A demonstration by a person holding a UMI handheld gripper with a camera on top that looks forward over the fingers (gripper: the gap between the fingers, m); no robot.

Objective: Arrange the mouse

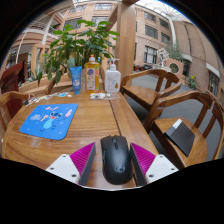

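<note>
A black mouse (116, 158) sits between my gripper's (114, 147) two pink pads, nose pointing away from me. Both pads (87, 156) touch its sides, so the gripper is shut on it. The mouse is over the near part of a wooden table (98, 118); whether it rests on the wood or is lifted off cannot be told. A blue patterned mouse mat (48, 120) lies flat on the table, ahead of the fingers and to the left.
At the table's far end stand a blue cup (76, 77), a yellow bottle (92, 75) and a white pump bottle (113, 79), with a leafy plant (75, 42) behind. Wooden chairs (186, 108) stand to the right; one seat holds a dark flat object (182, 136).
</note>
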